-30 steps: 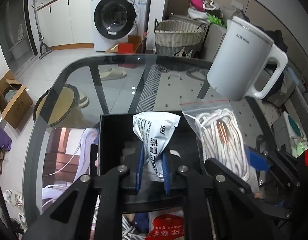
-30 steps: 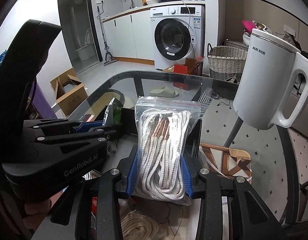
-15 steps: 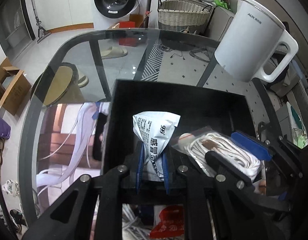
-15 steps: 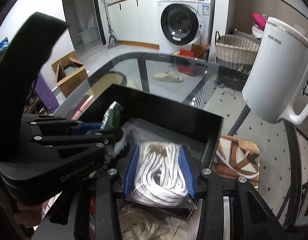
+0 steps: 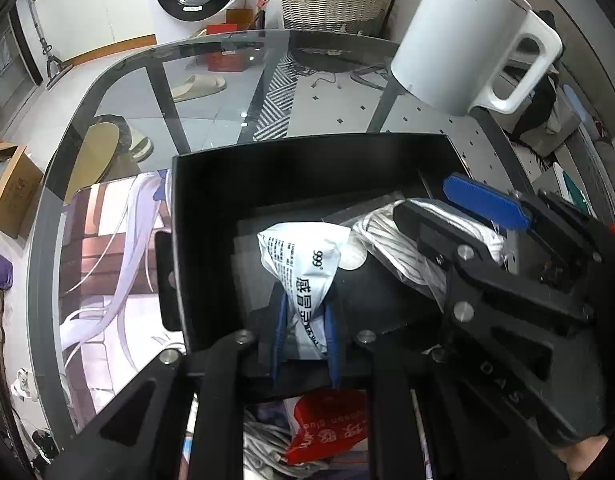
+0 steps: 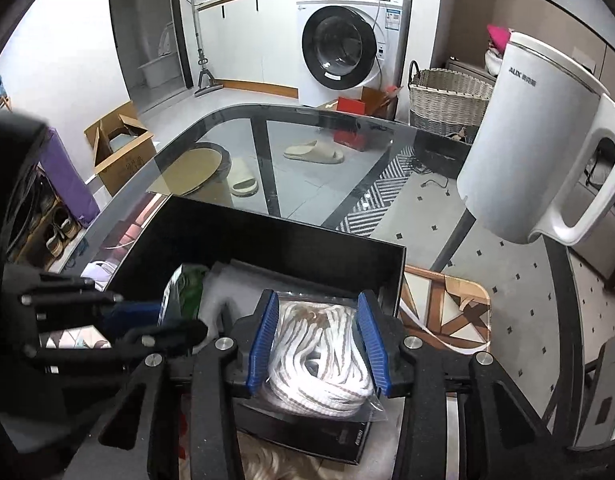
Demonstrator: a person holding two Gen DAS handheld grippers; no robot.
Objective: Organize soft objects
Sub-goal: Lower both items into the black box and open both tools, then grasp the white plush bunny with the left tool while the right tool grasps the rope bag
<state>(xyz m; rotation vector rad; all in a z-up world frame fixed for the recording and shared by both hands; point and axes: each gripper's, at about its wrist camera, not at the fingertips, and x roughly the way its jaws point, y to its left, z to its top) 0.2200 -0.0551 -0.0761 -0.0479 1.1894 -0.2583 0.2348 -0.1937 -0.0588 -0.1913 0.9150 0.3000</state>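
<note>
Left gripper (image 5: 305, 334) clamps the sachet (image 5: 303, 264), right gripper (image 6: 318, 344) the rope bag (image 6: 319, 364); crowding the box (image 6: 267, 240), they could collide.

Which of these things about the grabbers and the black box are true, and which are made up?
1. The left gripper pinches a white packet with printing on it. True.
2. The right gripper is empty. False: its blue pads hold a clear bag of white cord.
3. Both grippers reach into the black box. True.
4. The white kettle sits inside the box. False: it stands on the glass table beyond the box.
5. The washing machine door is wide open. False: it is closed.
</note>
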